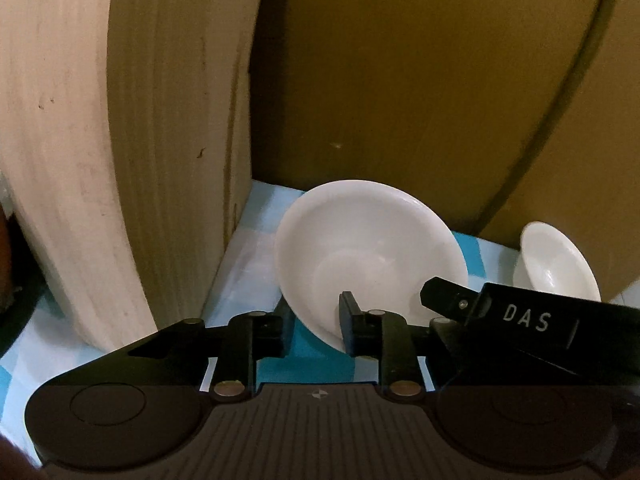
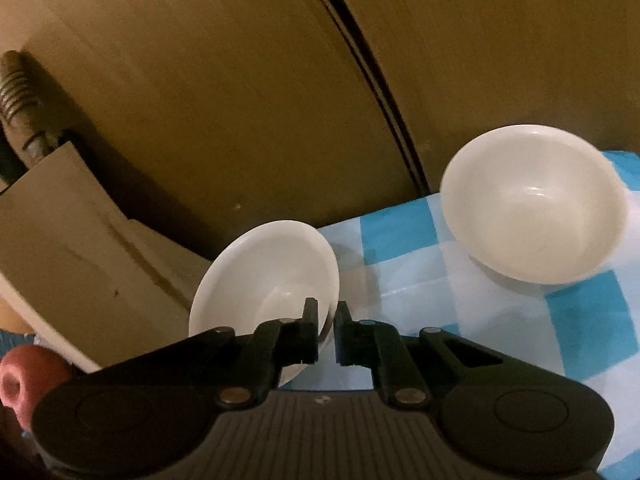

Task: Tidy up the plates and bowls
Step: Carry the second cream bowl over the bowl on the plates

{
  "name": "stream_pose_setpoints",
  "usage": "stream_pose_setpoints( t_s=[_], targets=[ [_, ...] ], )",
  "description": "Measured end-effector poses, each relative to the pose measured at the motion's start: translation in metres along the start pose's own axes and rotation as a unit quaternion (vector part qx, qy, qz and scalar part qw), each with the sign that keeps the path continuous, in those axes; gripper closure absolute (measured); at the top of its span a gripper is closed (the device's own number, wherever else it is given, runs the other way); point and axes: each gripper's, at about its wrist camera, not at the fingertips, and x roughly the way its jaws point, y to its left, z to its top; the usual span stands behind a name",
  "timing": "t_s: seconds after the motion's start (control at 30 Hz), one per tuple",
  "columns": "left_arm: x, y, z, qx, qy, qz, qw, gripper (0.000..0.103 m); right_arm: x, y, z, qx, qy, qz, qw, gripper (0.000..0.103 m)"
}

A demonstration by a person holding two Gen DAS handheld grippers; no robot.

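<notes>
Left tool (image 1: 316,322): black fingers closed across the near rim of a shallow white ceramic dish (image 1: 368,248), one finger outside the rim, the other inside the well. Pads look pressed on the rim; the dish counts as gripped.

Right tool (image 2: 326,330): fingers drawn nearly together, pinching the same dish (image 2: 264,276) at its near edge on the right-hand side. In the left view its black body comes in from the right, one fingertip reaching toward the rim.

Both tools on one dish. Judgement: a two-point hold on a thin, slick rim, meant to keep the dish from pivoting or slipping while it is lifted or shifted. The dish sits tilted toward the cameras, its far side higher, which suggests the near edge bears the grip. Whether its base touches the cloth cannot be told.

Second item: a deeper white ceramic bowl (image 2: 534,204), upright, well apart to the right on the cloth, untouched. Likely the partner for stacking or grouping.

Surface: covered by a glossy blue-and-white checked cloth (image 2: 420,264). The dish lies near its back left corner.

Room: dim, yellowish light. Brown cardboard panels (image 1: 400,80) stand close behind the crockery with a dark seam between them. A pale wooden board (image 1: 60,140) leans at the left. A reddish rounded object (image 2: 28,376) sits at the lower left of the right view; identity unclear.
</notes>
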Motion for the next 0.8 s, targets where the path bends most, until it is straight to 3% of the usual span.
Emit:
stream_pose_setpoints(
  t_s=[0.4,0.8],
  targets=[
    [-0.062,-0.009,-0.026,0.052,-0.018,-0.04,0.9977,0.072,-0.077,0.002,-0.032,0.013,-0.018,-0.007,1.0,0.096],
    [-0.118,-0.005,-0.057,0.077,-0.042,-0.047,0.995,0.07,-0.132,0.031,-0.07,-0.001,-0.04,-0.011,0.999,0.095]
  ],
)
